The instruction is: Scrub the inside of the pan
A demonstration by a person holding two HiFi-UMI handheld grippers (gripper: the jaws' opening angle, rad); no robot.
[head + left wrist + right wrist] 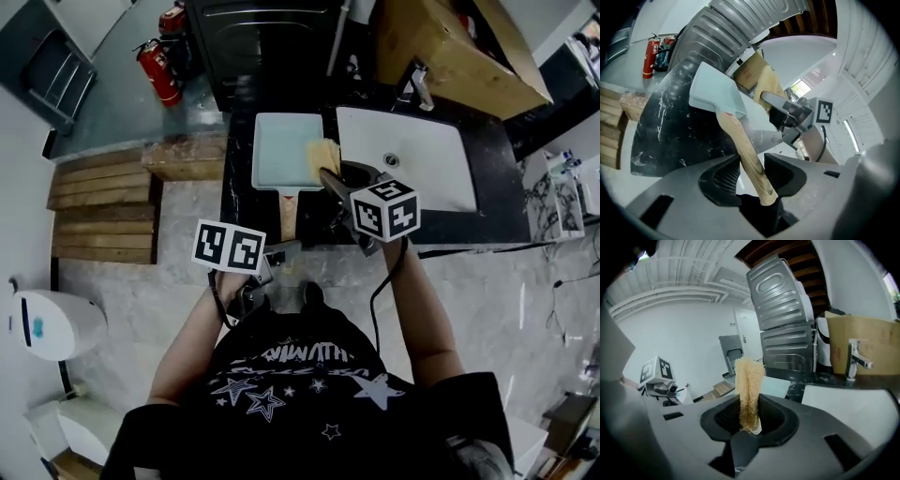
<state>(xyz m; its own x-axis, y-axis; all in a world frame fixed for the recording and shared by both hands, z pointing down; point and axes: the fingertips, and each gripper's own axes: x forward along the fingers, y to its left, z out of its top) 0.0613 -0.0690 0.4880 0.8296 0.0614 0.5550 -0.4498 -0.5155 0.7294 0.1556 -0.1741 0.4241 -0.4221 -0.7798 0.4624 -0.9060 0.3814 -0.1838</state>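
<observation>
A pale blue square pan (286,150) with a wooden handle (288,214) lies on the black counter (239,202) left of the sink. My left gripper (267,267) is at the handle's near end. In the left gripper view its jaws close around the handle (745,150), and the pan (715,89) stretches away ahead of the left gripper (752,171). My right gripper (333,178) holds a yellow loofah sponge (323,157) over the pan's right edge. In the right gripper view the sponge (749,390) stands upright, pinched in the right gripper (749,416).
A white sink (422,155) with a faucet (422,89) sits right of the pan. A cardboard box (450,47) stands behind it. A dark appliance (262,42) is behind the counter, a red fire extinguisher (159,70) to its left, and wooden pallets (94,211) lie on the floor.
</observation>
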